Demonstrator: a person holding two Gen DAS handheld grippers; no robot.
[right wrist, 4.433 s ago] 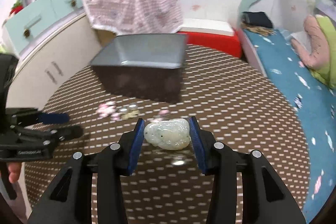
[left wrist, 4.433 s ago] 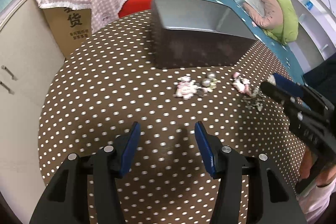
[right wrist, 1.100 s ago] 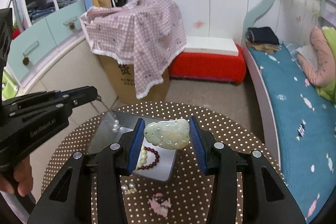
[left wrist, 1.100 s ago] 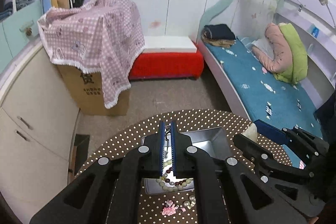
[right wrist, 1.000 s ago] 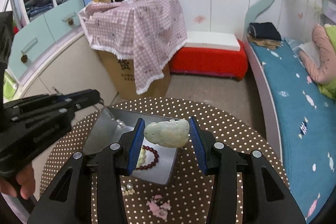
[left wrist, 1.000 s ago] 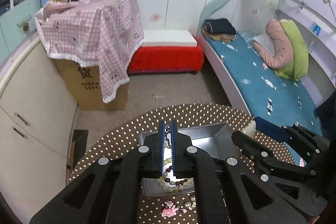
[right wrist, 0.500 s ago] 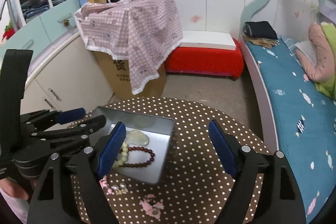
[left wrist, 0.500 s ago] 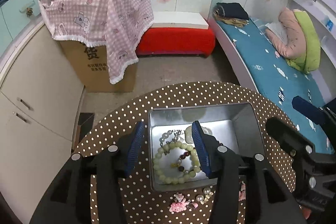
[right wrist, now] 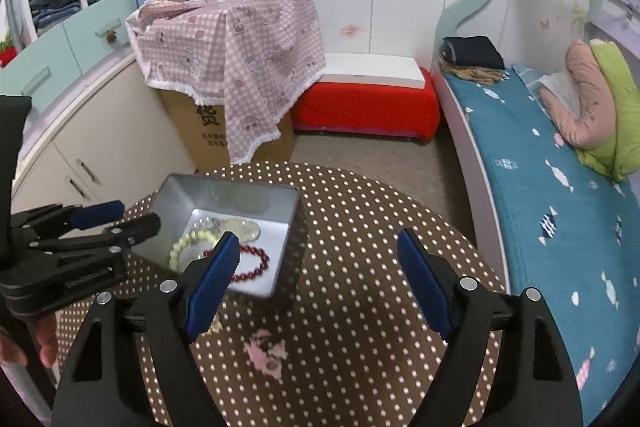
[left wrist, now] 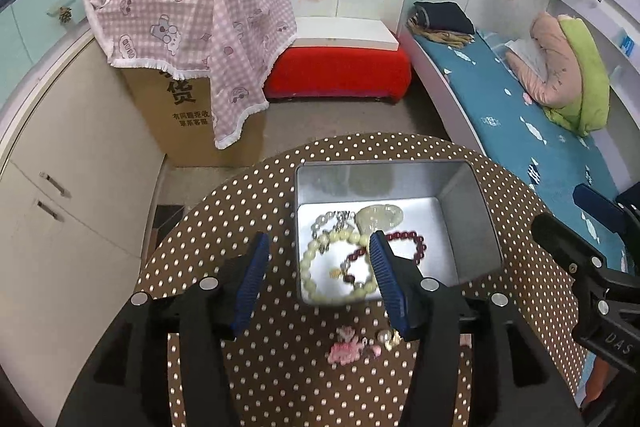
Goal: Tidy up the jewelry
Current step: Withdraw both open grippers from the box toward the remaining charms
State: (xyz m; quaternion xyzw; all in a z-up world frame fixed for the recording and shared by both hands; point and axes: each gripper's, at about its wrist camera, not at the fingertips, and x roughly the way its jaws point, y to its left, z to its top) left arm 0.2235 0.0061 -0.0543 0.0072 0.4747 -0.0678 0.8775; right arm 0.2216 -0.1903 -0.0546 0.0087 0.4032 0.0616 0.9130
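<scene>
Left wrist: bracelet (left wrist: 320,267) behind claw (left wrist: 316,275)

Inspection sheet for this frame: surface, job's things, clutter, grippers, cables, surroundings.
Surface: round table under a brown, white-dotted cloth.
Job's things: metal tin holds a pale bead bracelet, a red bead bracelet, a jade pendant and a silvery chain. A pink hair clip and pearl earrings lie on the cloth.
Clutter: nothing seen.
Grippers: left gripper opening, nothing between the jaws; right gripper open and empty.
Cables: nothing seen.
Surroundings: cardboard box under a pink checked cloth, red bench, bed.
</scene>
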